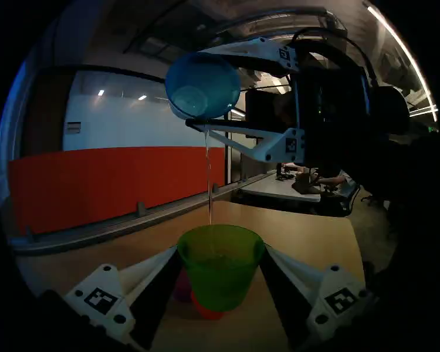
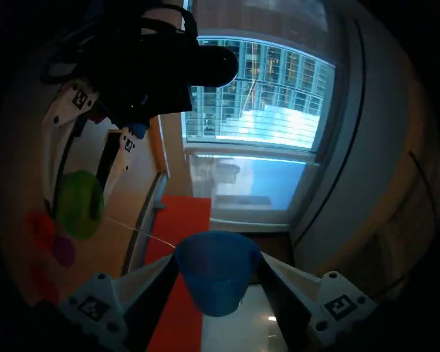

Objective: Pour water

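Left gripper view: left gripper [image 1: 221, 258] grips upright green cup [image 1: 221, 270], water stream [image 1: 208, 176] entering; 12 o'clock, right gripper [image 1: 205, 89] grips blue cup [image 1: 199, 82], tipped near-horizontal.

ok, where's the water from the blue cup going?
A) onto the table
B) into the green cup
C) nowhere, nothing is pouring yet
B: in the left gripper view a thin stream falls from the tilted blue cup straight into the open top of the green cup.

An office: work desks [image 1: 278, 186], a glass partition wall [image 1: 120, 117] and a window [image 2: 261, 97] facing towers.
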Demonstrator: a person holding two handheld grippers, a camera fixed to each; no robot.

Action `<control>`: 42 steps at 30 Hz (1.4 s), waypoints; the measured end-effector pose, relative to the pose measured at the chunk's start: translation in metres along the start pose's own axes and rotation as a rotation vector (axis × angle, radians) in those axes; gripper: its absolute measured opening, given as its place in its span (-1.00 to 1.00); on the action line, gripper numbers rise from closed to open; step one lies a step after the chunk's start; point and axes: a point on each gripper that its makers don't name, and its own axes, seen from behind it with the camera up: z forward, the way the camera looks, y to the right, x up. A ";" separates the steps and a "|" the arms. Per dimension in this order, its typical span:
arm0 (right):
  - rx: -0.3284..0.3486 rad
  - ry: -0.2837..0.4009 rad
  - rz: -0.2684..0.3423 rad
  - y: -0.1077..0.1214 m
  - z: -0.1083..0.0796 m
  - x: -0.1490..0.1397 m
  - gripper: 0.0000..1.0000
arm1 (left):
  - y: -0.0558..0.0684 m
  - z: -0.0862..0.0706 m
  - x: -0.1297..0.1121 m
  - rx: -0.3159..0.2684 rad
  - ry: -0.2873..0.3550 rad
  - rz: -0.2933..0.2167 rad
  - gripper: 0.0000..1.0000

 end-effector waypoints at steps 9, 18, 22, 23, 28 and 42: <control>-0.005 0.006 -0.049 0.000 0.000 0.006 0.83 | -0.002 0.001 0.001 0.005 0.001 -0.002 0.74; -0.007 0.010 -0.044 0.000 0.000 0.007 0.82 | -0.004 0.001 0.002 0.008 0.003 -0.002 0.74; -0.005 0.009 -0.017 -0.001 -0.001 0.005 0.82 | -0.004 0.001 0.002 0.009 0.004 0.000 0.74; -0.004 0.008 -0.009 -0.002 -0.002 0.004 0.82 | -0.004 0.001 0.003 0.010 0.004 0.001 0.74; 0.000 0.012 0.072 -0.001 -0.004 0.001 0.83 | -0.004 0.000 0.003 0.012 0.004 0.002 0.73; 0.005 0.018 0.426 0.003 -0.016 -0.012 0.83 | -0.004 -0.001 0.006 0.015 0.005 0.009 0.74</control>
